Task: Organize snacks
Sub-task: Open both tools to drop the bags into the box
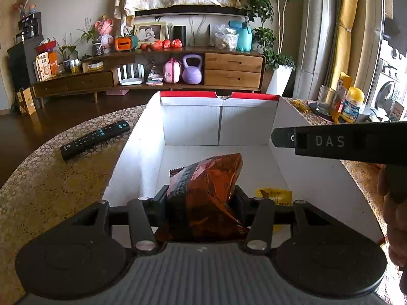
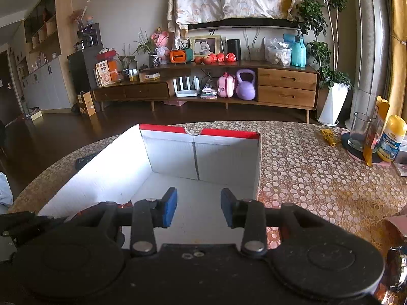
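a remote (image 1: 95, 138) lies on the patterned bench (image 1: 51, 185) at far left, just beside the outer wall of a white box (image 1: 132, 157) with a red rim. over the box's open top, the left gripper (image 1: 202, 198) has its jaws closed on an orange-brown snack bag (image 1: 206, 193), which hangs crumpled above the white floor inside. a yellow packet (image 1: 274, 195) rests on the box floor just right of the bag. the right gripper (image 2: 199, 208) is above the near right part of the box, its blue-padded jaws spread wide with nothing between them; from the left wrist its black body crosses over the box's right wall. farther right on the bench, a yellow wrapper (image 2: 329, 137) lies near a glass (image 2: 358, 132) standing on a dark coaster, with a yellow-capped bottle (image 2: 390, 139) just beside it.
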A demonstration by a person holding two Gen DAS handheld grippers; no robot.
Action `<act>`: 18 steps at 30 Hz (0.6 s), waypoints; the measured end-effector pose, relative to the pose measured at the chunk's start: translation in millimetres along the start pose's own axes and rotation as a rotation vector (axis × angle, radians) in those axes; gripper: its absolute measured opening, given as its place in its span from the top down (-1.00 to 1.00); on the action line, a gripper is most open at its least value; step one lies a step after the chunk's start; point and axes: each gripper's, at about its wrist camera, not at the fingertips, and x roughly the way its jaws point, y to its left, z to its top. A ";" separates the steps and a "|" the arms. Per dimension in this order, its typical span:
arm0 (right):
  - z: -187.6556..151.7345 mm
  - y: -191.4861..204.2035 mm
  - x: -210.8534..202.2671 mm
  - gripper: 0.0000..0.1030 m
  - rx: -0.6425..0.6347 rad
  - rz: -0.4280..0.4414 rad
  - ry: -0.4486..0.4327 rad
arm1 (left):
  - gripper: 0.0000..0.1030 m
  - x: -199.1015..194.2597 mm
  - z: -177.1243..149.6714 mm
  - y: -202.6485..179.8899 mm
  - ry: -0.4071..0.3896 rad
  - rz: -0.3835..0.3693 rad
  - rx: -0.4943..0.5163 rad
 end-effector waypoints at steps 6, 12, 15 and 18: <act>0.5 -5.0 -8.6 0.24 0.015 -0.012 -0.010 | -0.44 0.3 2.3 -7.3 -0.004 0.018 0.039; 1.3 -10.9 -26.5 0.19 0.037 -0.023 -0.044 | -0.44 -7.1 5.7 -13.2 -0.022 0.027 0.050; 0.2 -14.0 -36.4 0.17 0.048 -0.028 -0.062 | -0.44 -12.2 6.8 -17.9 -0.030 0.025 0.055; -1.9 -19.0 -45.9 0.17 0.058 -0.035 -0.074 | -0.44 -16.2 7.7 -24.0 -0.036 0.026 0.067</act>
